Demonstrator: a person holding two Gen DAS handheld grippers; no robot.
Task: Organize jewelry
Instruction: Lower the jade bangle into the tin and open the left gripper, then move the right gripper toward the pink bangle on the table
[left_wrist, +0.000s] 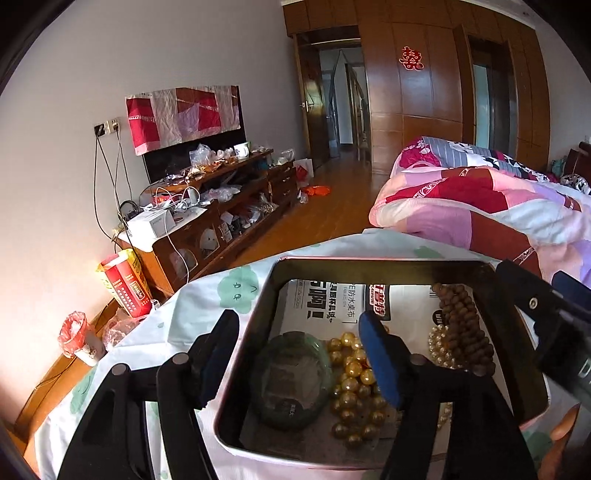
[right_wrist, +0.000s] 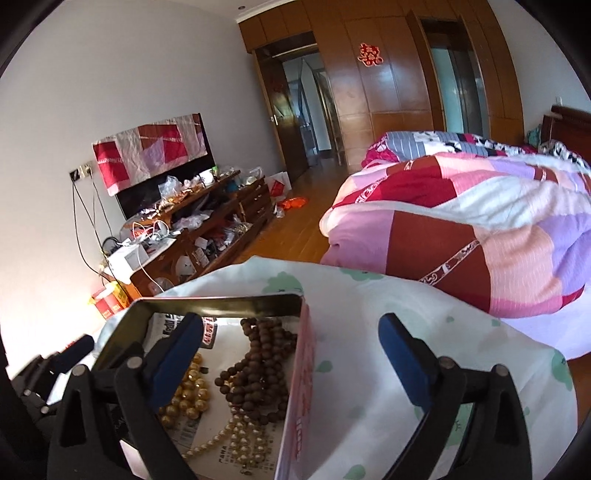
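A metal tin box (left_wrist: 373, 263) sits on a white cloth with green prints. In it lie a green bangle (left_wrist: 291, 380), gold beads (left_wrist: 354, 391), brown wooden beads (left_wrist: 465, 328) and a pearl strand (left_wrist: 437, 343). My left gripper (left_wrist: 299, 354) is open and straddles the tin's left wall, one finger outside, one inside over the gold beads. My right gripper (right_wrist: 291, 362) is open and straddles the tin's right wall (right_wrist: 301, 376), its left finger over the brown beads (right_wrist: 255, 365), gold beads (right_wrist: 188, 395) and pearls (right_wrist: 240, 435). Both are empty.
The cloth-covered table (right_wrist: 369, 332) stands beside a bed with a patchwork quilt (right_wrist: 480, 229). A cluttered wooden TV cabinet (left_wrist: 221, 199) lines the left wall. A red carton (left_wrist: 125, 284) and a small bin (left_wrist: 77, 336) stand by the table's left side.
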